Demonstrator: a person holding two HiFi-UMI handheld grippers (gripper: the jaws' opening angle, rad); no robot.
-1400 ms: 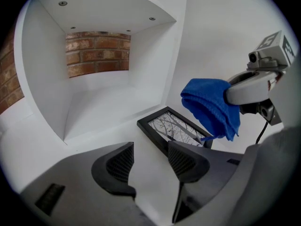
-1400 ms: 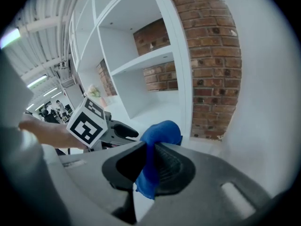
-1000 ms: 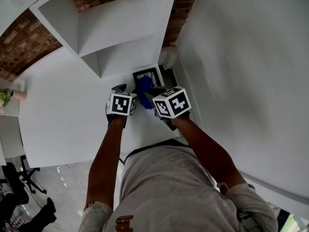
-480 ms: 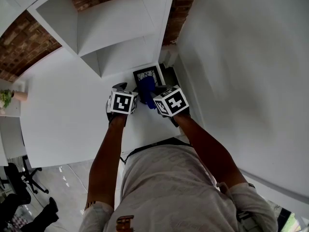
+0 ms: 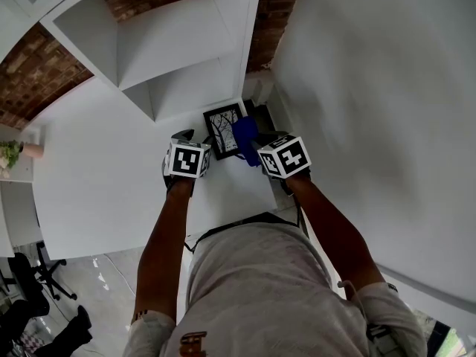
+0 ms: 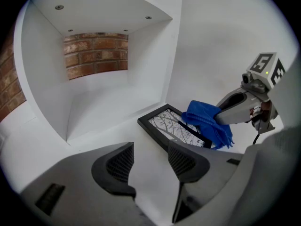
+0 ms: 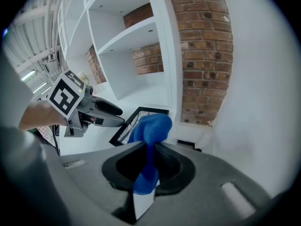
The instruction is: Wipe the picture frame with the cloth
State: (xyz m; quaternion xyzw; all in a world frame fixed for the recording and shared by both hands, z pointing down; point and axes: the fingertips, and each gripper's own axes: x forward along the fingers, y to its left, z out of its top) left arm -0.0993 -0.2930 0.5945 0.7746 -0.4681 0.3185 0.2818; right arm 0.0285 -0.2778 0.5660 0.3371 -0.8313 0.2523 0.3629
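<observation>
Centrally: one picture frame [image 5: 224, 131]; one cloth [image 5: 245, 132], clamped in right gripper [image 7: 149, 161], seemingly touching it; left gripper [image 6: 150, 161] parted, empty; white surface [image 5: 111, 192]; brick wall [image 5: 37, 65] upper left.

Soft blue cloth [image 7: 149, 126]; smooth black frame [image 6: 155, 128].

blue cloth [image 5: 244, 132] covers the right edge of the picture frame [image 5: 222, 131].
</observation>
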